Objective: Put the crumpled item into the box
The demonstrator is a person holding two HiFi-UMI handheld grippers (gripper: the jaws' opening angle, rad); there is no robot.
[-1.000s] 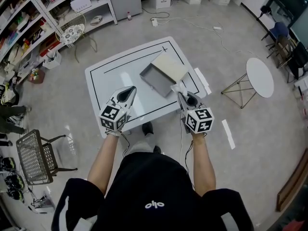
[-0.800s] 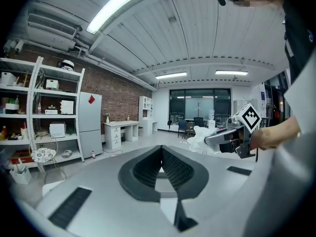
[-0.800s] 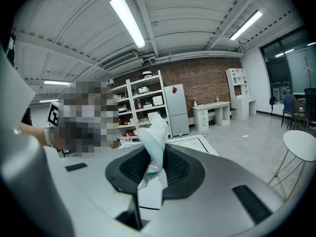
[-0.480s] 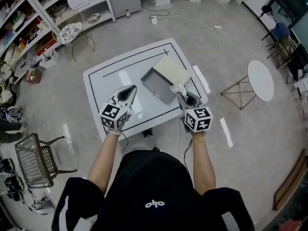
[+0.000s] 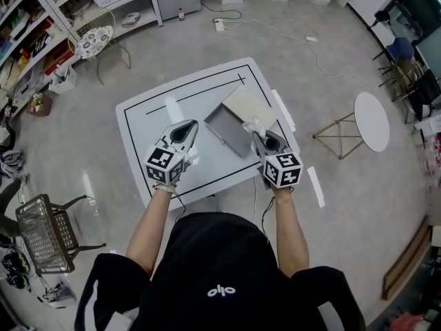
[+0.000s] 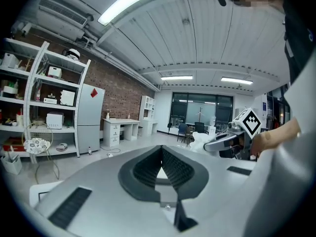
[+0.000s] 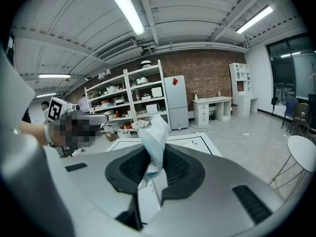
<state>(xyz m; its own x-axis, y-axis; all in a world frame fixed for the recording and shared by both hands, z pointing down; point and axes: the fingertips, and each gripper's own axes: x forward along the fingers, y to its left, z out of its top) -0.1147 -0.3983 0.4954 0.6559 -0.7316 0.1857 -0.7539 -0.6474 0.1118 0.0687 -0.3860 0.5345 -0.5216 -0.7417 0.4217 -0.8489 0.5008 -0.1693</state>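
The right gripper [image 5: 257, 135] is pinching the crumpled item [image 5: 253, 125], a wad of white paper, between narrowly parted jaws, and the wad is sticking up out of them. It is hanging in the air just beside the near right corner of the open box [image 5: 229, 124], which is sitting on the tabletop [image 5: 155, 112]. The left gripper [image 5: 186, 128] is hovering empty, jaws closed together. The pick-up looks done; carrying the wad over the box and letting go is remaining.

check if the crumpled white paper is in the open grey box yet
Out: the crumpled white paper sits clamped between the right gripper's jaws, and the grey box holds nothing visible.
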